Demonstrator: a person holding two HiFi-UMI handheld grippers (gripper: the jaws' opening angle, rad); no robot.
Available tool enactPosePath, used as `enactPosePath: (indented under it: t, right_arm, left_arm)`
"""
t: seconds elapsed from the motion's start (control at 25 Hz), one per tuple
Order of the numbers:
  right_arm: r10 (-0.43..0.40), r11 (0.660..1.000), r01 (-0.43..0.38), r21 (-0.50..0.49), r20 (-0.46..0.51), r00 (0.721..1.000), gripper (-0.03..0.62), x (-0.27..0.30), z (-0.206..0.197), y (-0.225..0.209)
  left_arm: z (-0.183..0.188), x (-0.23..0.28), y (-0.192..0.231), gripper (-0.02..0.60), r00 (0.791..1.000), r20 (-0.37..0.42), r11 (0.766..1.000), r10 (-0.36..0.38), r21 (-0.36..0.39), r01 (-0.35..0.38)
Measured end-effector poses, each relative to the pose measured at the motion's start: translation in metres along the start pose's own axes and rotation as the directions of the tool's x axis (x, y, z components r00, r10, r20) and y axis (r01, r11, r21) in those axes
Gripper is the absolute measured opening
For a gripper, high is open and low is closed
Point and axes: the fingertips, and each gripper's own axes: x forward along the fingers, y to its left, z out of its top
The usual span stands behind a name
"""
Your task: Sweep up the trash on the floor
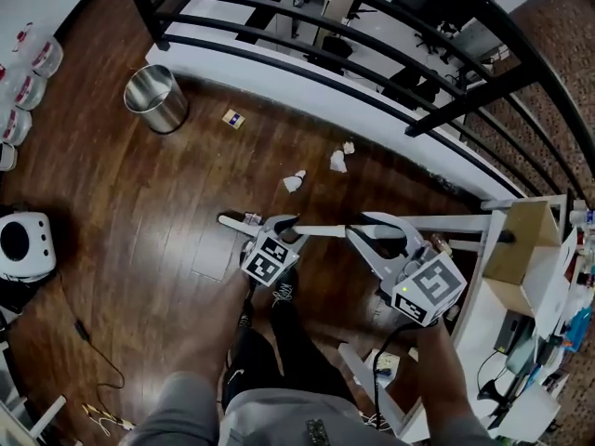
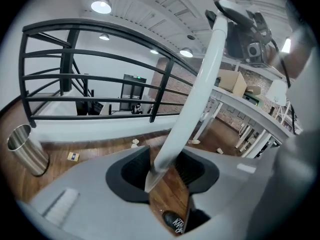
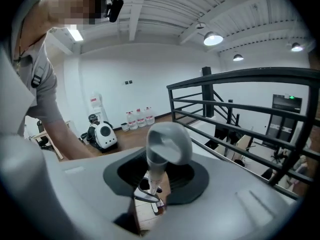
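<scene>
A long white broom pole (image 1: 321, 231) lies nearly level in front of me, above the dark wood floor. My left gripper (image 1: 279, 224) is shut on the pole near its left end (image 2: 165, 159). My right gripper (image 1: 376, 235) is shut on the broom's grey end grip (image 3: 167, 144). Crumpled white paper scraps (image 1: 293, 182) (image 1: 337, 162) lie on the floor beyond the pole, near the white ledge. A small card (image 1: 232, 117) lies farther left, beside a steel bin (image 1: 156, 98). The bin (image 2: 27, 151) and scraps (image 2: 135, 143) also show in the left gripper view.
A black railing (image 1: 372, 40) on a white ledge bounds the far side. A white table frame (image 1: 483, 277) with a cardboard box (image 1: 521, 240) stands at the right. A white round device (image 1: 23, 244) and water bottles (image 1: 33, 72) sit at the left. A cable (image 1: 93, 342) lies by my feet.
</scene>
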Motion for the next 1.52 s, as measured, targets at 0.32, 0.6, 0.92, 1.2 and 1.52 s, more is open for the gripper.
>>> enactPosePath:
  t: [0.32, 0.6, 0.92, 1.2, 1.52]
  right_arm:
    - [-0.189, 0.981, 0.188, 0.056, 0.015, 0.982, 0.095, -0.050, -0.003, -0.069]
    - [-0.265, 0.959, 0.257, 0.115, 0.057, 0.963, 0.094, -0.079, 0.002, -0.102]
    - [-0.240, 0.965, 0.214, 0.149, 0.186, 0.953, 0.094, -0.069, 0.062, -0.107]
    - [-0.235, 0.965, 0.196, 0.177, 0.236, 0.943, 0.095, 0.007, 0.104, -0.101]
    - [-0.400, 0.888, 0.330, 0.319, 0.187, 0.897, 0.094, 0.137, 0.152, -0.118]
  left_arm:
    - [0.061, 0.077, -0.024, 0.150, 0.995, -0.016, 0.988, -0.102, 0.111, 0.103]
    - [0.096, 0.113, -0.041, 0.150, 0.987, -0.048, 0.970, -0.155, 0.180, 0.161]
    - [0.134, 0.069, -0.010, 0.140, 0.981, -0.112, 0.950, -0.156, 0.255, 0.180]
    - [0.151, 0.022, 0.094, 0.141, 0.980, -0.169, 0.926, -0.108, 0.341, 0.161]
    - [0.164, -0.001, 0.235, 0.149, 0.967, -0.198, 0.900, -0.160, 0.374, 0.225]
